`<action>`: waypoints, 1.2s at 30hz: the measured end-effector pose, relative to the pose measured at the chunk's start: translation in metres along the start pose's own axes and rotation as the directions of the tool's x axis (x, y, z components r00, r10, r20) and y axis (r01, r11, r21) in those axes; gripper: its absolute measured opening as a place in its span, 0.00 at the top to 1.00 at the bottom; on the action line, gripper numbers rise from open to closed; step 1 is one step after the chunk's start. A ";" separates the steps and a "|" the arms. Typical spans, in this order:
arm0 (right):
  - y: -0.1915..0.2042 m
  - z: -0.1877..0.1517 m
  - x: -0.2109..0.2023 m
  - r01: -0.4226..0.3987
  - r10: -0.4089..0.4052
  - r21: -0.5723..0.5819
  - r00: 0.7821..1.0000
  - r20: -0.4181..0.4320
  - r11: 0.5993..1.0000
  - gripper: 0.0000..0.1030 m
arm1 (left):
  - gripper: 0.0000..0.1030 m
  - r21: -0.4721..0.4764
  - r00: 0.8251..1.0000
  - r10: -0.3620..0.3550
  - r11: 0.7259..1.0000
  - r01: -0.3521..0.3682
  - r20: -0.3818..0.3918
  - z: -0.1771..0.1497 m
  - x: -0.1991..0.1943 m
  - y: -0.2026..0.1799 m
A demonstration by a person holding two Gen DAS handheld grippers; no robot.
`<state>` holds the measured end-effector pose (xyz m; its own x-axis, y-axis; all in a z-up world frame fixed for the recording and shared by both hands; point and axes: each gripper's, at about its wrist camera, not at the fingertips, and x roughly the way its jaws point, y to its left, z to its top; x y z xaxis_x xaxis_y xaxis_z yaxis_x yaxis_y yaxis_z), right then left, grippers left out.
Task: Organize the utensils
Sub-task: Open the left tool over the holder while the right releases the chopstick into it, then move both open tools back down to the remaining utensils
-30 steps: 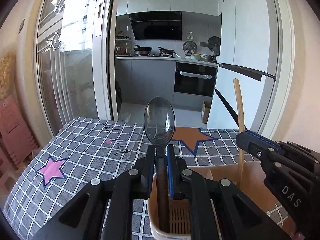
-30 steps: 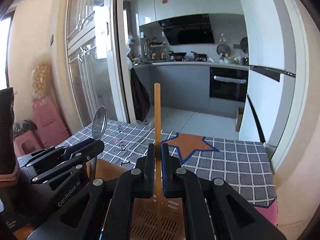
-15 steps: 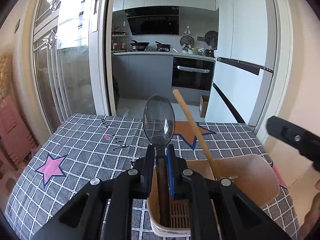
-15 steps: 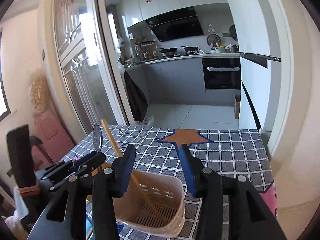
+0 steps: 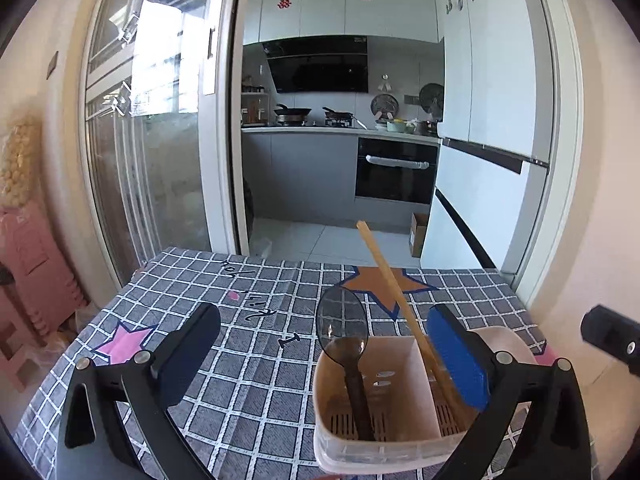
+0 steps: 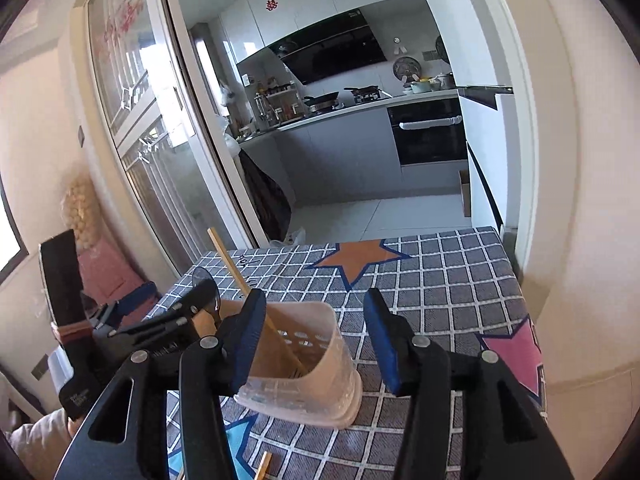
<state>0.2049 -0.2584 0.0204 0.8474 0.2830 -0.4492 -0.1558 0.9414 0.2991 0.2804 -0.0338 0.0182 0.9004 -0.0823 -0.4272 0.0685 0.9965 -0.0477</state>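
With both sets of jaws opening and nothing pinched, the left gripper (image 5: pixel 320 360) spreads wide around the utensil holder (image 5: pixel 384 432); the dark spoon (image 5: pixel 344 336) stands in its left compartment, bowl up; the chopstick (image 5: pixel 400 304) leans in the right one; the right gripper (image 6: pixel 316 344) gapes partway just beside the holder on the checked tablecloth (image 6: pixel 448 280).

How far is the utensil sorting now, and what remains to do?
Done: the dark spoon and one wooden chopstick stand in the utensil holder, in separate compartments. In hand: nothing; the left tool and right tool are both opening with nothing gripped. Left: another wooden stick lies on the table near the holder; it probably goes in next.
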 end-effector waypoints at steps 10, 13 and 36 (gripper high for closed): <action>-0.006 -0.038 -0.020 -0.039 0.056 0.111 0.986 -0.159 0.993 0.00 | 0.00 0.021 0.974 -0.056 0.998 0.062 -0.220 -0.045 -0.063 0.034; -0.002 -0.059 -0.027 -0.029 0.061 0.133 0.967 -0.247 0.991 0.00 | 0.00 0.024 0.956 -0.020 0.999 0.028 -0.291 -0.074 -0.078 0.047; 0.033 -0.187 -0.050 0.084 -0.122 -0.093 0.812 -0.571 0.992 0.00 | 0.00 0.003 0.842 0.039 0.999 -0.045 -0.538 -0.188 -0.089 0.077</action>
<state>0.0625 -0.2072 -0.1049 0.4172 0.2193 -0.8819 -0.1307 0.9748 0.1806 0.1246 0.0480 -0.1177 0.5299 -0.0375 -0.8472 0.0292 0.9992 -0.0259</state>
